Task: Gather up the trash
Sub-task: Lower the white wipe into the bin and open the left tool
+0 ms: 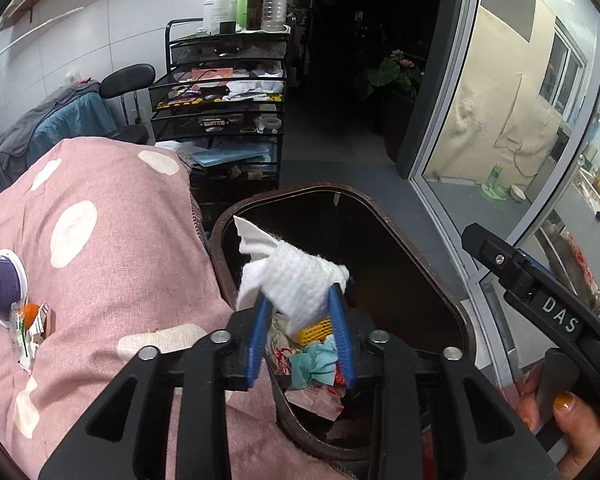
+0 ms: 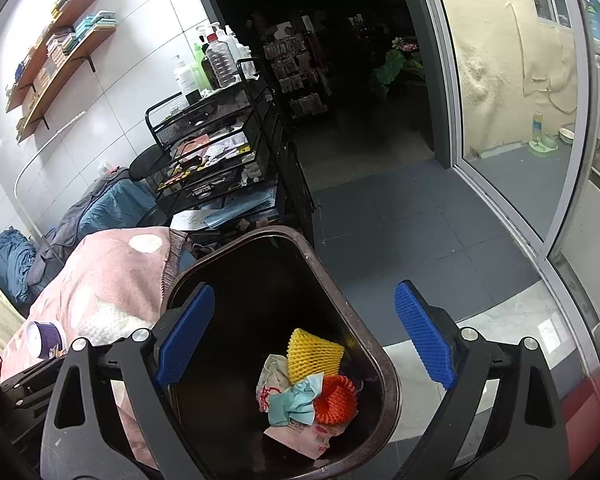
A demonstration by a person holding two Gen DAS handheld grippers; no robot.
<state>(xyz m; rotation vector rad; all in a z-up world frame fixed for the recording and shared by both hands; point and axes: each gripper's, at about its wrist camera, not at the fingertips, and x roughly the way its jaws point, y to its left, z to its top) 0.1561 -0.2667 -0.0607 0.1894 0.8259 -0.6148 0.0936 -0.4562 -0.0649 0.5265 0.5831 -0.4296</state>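
Observation:
A crumpled white tissue (image 1: pixel 296 276) sits between the blue pads of my left gripper (image 1: pixel 298 296), which is shut on it above the dark brown trash bin (image 1: pixel 380 204). Inside the bin (image 2: pixel 332 280) lie a yellow foam net (image 2: pixel 312 350), an orange foam net (image 2: pixel 336 398), a teal paper scrap (image 2: pixel 296 400) and printed wrappers. My right gripper (image 2: pixel 304 292) hangs over the same bin, wide open, with nothing between its fingers.
A pink dotted blanket (image 1: pixel 100 240) lies left of the bin, with a purple-and-white cup (image 1: pixel 0 284) and a small wrapper (image 1: pixel 30 320) on it. Behind stands a black mesh cart (image 1: pixel 220 100) with bottles. A glass door (image 1: pixel 500 120) is on the right. A hand (image 1: pixel 572 416) grips the right tool.

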